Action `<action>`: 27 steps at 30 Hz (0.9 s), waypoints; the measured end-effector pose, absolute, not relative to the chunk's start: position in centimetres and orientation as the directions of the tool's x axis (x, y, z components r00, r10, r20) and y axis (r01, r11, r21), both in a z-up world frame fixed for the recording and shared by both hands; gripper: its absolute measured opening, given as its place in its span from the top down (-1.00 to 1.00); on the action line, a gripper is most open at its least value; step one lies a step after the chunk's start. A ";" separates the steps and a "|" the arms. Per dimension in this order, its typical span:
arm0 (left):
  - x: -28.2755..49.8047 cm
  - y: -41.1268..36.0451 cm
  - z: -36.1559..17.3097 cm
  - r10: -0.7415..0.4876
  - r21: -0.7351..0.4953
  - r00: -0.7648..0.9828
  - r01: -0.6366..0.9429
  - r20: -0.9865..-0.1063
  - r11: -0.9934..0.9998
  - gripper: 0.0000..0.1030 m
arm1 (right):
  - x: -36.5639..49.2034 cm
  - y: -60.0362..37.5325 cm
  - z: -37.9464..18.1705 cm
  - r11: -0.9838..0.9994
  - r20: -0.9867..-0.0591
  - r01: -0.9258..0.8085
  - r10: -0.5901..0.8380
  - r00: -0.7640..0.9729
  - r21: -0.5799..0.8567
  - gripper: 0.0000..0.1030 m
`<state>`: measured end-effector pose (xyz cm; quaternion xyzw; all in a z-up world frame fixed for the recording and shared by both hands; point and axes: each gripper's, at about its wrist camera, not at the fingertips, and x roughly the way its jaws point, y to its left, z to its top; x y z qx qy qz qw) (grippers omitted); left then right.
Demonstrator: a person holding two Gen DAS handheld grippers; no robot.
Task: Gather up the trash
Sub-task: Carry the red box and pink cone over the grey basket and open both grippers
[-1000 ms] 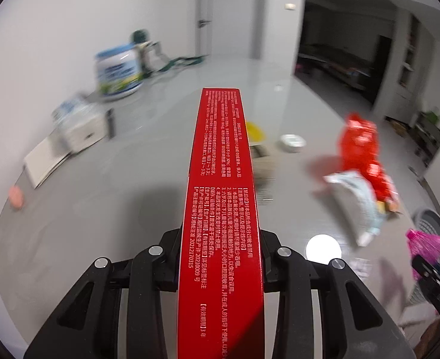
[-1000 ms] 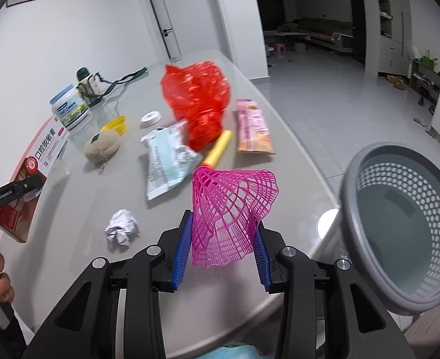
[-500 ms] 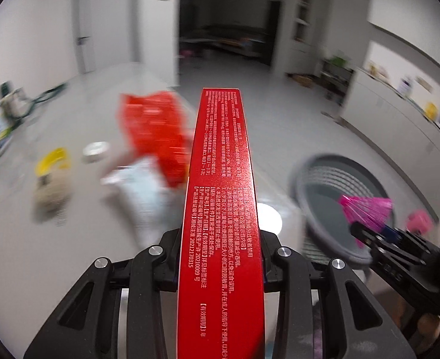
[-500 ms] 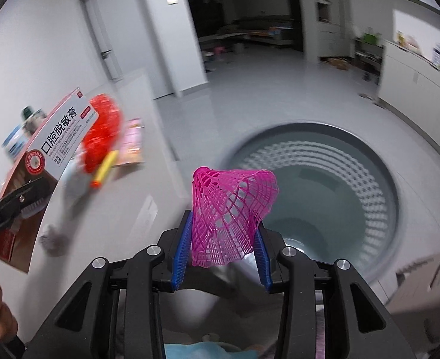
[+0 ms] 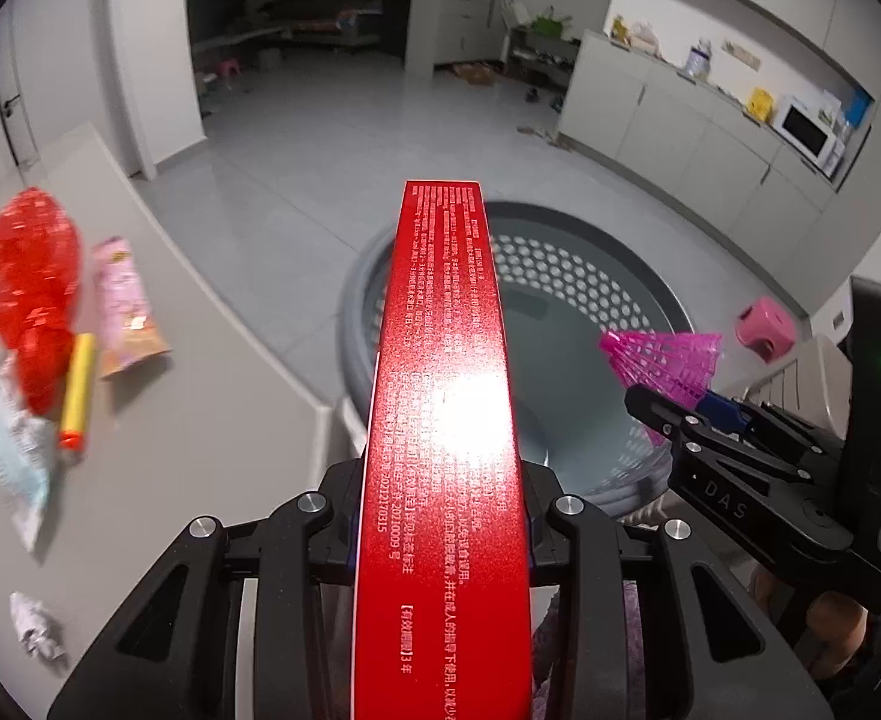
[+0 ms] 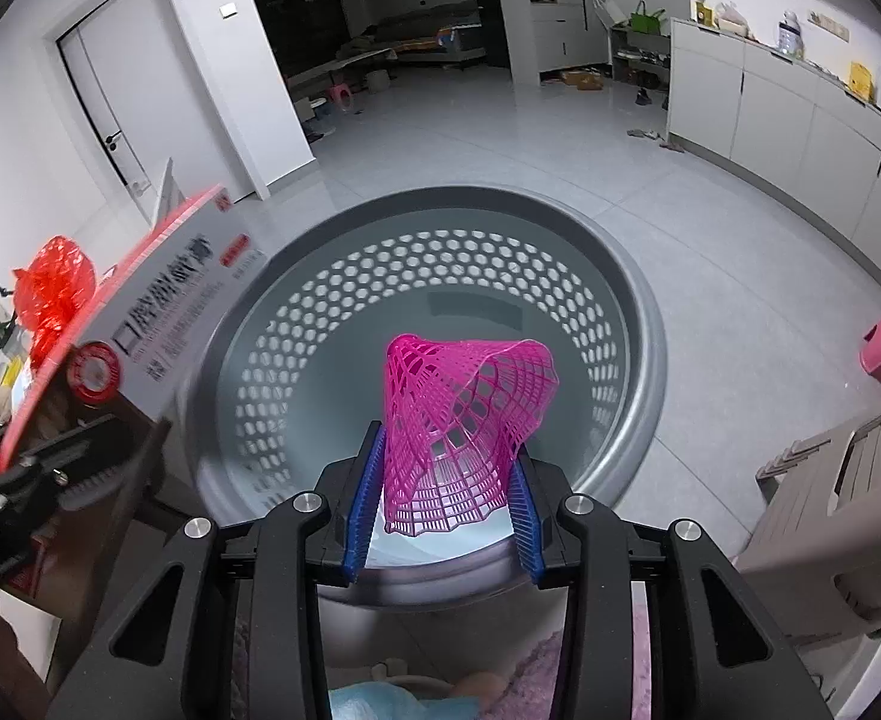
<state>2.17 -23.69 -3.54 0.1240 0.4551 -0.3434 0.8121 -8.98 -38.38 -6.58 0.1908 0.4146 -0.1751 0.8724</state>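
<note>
Over the grey floor basket (image 6: 632, 324), left gripper (image 5: 440, 480) fingers clamp the red box (image 5: 446, 396), right gripper (image 6: 440, 504) fingers pinch pink netting (image 6: 470, 408).

Even, cool indoor lighting; a white glare patch sits mid-length on the red box (image 5: 440, 420). The room beyond the doorway at 12 o'clock is dark. Fisheye distortion bends walls and floor, with black vignetting in the corners. Table litter at 9 o'clock and the box's near end are soft
</note>
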 end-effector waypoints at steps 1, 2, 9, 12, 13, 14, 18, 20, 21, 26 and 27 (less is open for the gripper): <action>2.2 -24.2 -3.9 -0.443 -0.113 0.339 0.676 -0.830 0.729 0.33 | -9.0 -38.6 -6.7 0.865 -0.790 0.464 -0.148 0.595 0.188 0.28; 2.3 -24.5 -4.2 -0.442 -0.115 0.331 0.679 -0.834 0.725 0.33 | -9.0 -38.8 -6.8 0.865 -0.790 0.466 -0.149 0.595 0.188 0.28; 2.5 -26.1 -5.3 -0.437 -0.110 0.311 0.696 -0.844 0.709 0.29 | -9.2 -39.6 -6.7 0.869 -0.777 0.458 -0.154 0.610 0.187 0.14; 2.5 -26.0 -5.2 -0.438 -0.097 0.329 0.698 -0.836 0.709 -0.05 | -9.3 -39.6 -6.5 0.869 -0.765 0.458 -0.163 0.623 0.188 -0.14; 2.5 -25.9 -5.0 -0.440 -0.093 0.336 0.698 -0.833 0.710 -0.09 | -9.3 -39.7 -6.4 0.868 -0.762 0.459 -0.166 0.626 0.188 -0.15; 2.5 -25.8 -5.0 -0.441 -0.091 0.340 0.699 -0.831 0.710 -0.09 | -9.3 -39.8 -6.4 0.868 -0.762 0.461 -0.169 0.625 0.185 -0.15; 2.4 -25.6 -5.1 -0.435 -0.091 0.339 0.693 -0.834 0.715 -0.09 | -9.7 -40.1 -6.6 0.862 -0.763 0.467 -0.165 0.625 0.196 -0.15; 2.4 -25.7 -5.1 -0.433 -0.091 0.343 0.687 -0.834 0.721 -0.10 | -9.9 -40.2 -6.7 0.858 -0.764 0.473 -0.164 0.624 0.201 -0.15; 2.4 -25.6 -5.1 -0.431 -0.091 0.346 0.683 -0.833 0.725 -0.13 | -10.0 -40.2 -6.7 0.856 -0.765 0.475 -0.165 0.623 0.202 -0.16; 2.3 -24.6 -5.1 -0.424 -0.076 0.374 0.670 -0.825 0.738 -0.25 | -10.5 -39.8 -6.8 0.850 -0.760 0.478 -0.157 0.631 0.221 -0.28; 2.2 -24.2 -5.1 -0.423 -0.072 0.380 0.668 -0.823 0.741 -0.29 | -10.6 -39.7 -6.7 0.851 -0.758 0.477 -0.158 0.632 0.220 -0.28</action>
